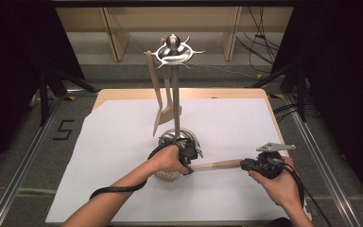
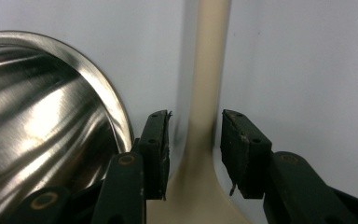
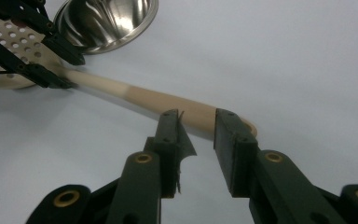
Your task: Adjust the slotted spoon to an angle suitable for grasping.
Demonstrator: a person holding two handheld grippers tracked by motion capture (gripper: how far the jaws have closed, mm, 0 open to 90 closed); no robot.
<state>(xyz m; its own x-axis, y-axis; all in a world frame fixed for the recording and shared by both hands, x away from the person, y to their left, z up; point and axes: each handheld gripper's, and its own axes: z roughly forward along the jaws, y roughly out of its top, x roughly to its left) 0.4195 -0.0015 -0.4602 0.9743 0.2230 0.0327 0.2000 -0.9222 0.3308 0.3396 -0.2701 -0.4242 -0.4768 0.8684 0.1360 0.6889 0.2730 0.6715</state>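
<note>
A cream skimmer spoon lies on the white sheet, its handle (image 1: 217,165) running right from its perforated head (image 1: 166,175). My left gripper (image 1: 189,163) points down over the handle's neck beside the head. In the left gripper view its jaws (image 2: 196,126) straddle the neck (image 2: 205,93) with a gap showing on the left side, so it stands open. My right gripper (image 1: 246,164) is at the handle's far end. In the right gripper view its open jaws (image 3: 198,116) hover at the rounded end (image 3: 196,114), which runs crosswise past the tips. The perforated head (image 3: 9,42) lies under the left gripper (image 3: 51,60).
A steel utensil stand (image 1: 172,49) rises just behind the left hand; its domed base (image 1: 182,137) (image 2: 42,130) (image 3: 107,18) sits close beside the left jaws. Two cream spatulas (image 1: 159,101) hang from its top. The white sheet (image 1: 123,142) covers a wooden table (image 1: 179,93). Cables trail from both grippers.
</note>
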